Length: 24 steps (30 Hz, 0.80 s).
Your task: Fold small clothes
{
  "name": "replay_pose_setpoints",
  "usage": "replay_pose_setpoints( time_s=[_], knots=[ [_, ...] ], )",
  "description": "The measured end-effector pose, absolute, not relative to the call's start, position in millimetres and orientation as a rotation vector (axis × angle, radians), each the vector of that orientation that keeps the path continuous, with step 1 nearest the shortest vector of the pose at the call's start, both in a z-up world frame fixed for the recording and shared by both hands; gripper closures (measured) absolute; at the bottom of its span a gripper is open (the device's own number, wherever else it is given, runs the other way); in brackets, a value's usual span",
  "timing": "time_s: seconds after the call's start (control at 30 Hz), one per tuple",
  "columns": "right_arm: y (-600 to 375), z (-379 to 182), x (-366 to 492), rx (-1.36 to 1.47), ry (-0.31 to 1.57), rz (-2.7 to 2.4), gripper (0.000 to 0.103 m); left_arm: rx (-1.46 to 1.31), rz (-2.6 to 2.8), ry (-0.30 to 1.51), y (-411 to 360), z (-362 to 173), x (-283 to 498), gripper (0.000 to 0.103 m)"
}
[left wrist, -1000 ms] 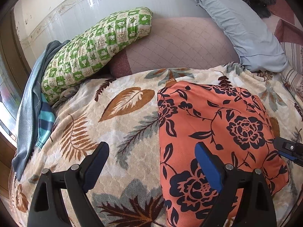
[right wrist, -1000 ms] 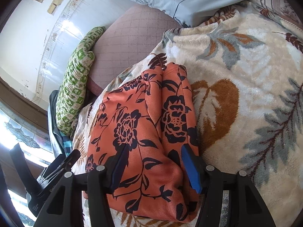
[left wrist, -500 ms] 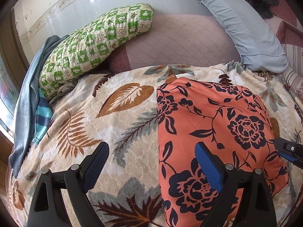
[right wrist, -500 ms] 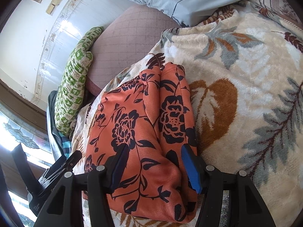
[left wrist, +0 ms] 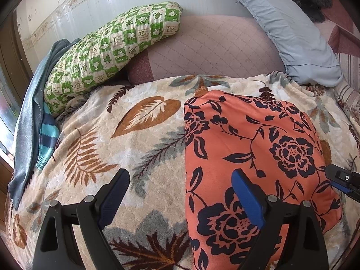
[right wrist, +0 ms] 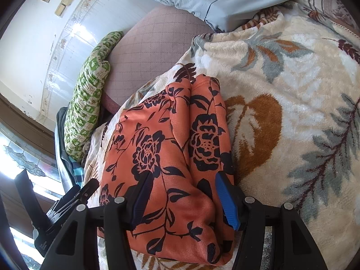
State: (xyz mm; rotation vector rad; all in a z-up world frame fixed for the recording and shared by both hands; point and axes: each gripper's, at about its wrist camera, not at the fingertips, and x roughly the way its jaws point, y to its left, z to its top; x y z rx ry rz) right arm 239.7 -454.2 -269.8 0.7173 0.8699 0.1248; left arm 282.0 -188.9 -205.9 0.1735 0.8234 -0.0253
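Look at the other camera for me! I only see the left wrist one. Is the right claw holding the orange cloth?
Observer: The right claw straddles the near end of the orange cloth. I cannot tell whether it pinches.
Operator: Is the cloth all flat?
Observer: No. A flap is folded over along its right side, and a crease runs away from the claw.
Operator: Is anything on the wall?
Observer: Yes, two small wall plates sit high up, above the green pillow.
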Motion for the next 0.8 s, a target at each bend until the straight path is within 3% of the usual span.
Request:
replay_pose_setpoints(
  time_s=[0.8],
  knots=[
    [-453.9,-270.1,240.3,0.714,0.868,0.126,0.041,0.17,-0.037,0.834,-190.9,-209.9,284.9,0.011]
  ],
)
